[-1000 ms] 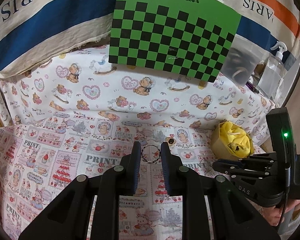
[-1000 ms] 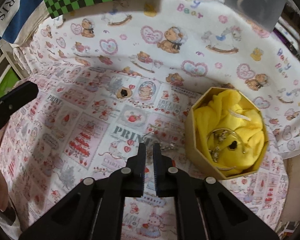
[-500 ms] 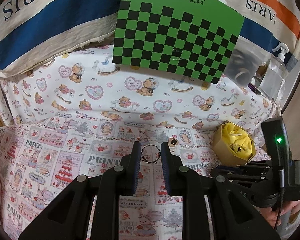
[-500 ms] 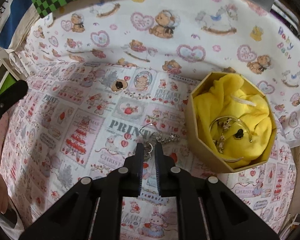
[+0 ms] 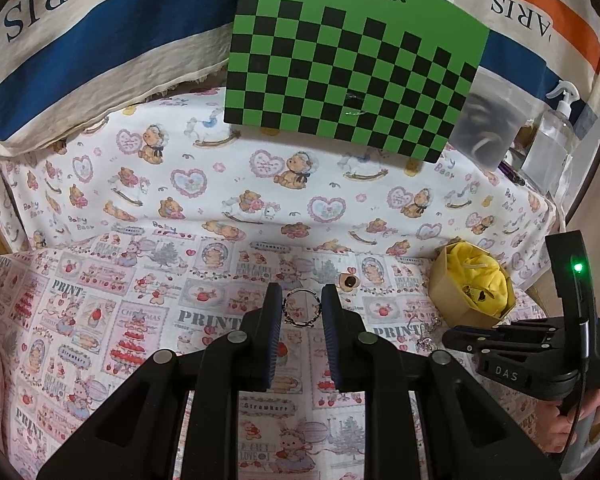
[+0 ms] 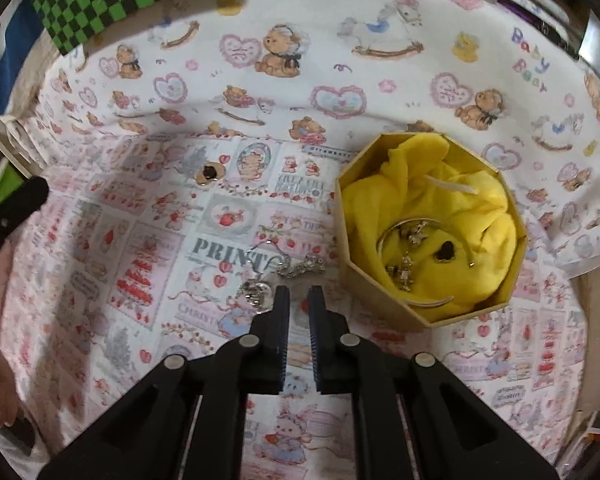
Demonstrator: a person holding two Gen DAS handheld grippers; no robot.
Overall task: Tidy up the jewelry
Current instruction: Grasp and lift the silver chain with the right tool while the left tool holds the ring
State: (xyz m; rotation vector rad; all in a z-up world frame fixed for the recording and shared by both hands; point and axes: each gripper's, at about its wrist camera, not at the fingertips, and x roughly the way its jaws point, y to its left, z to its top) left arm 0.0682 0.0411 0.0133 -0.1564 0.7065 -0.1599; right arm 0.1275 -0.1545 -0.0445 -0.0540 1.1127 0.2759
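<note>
Your left hand-held gripper stands open, ring between its fingertips. Right hand-held gripper slightly parted, empty; chain just ahead-left, over cloth reading "PRINT". Octagonal box ahead-right.

the left tongs were held with their jaws apart, pointing forward and down. the right tongs were lowered beside them, jaws parted by a narrow gap, gripping nothing.

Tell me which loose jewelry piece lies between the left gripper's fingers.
The beaded ring; it sits framed by the left gripper, unlike the brown heart earring and silver chain lying aside.
</note>
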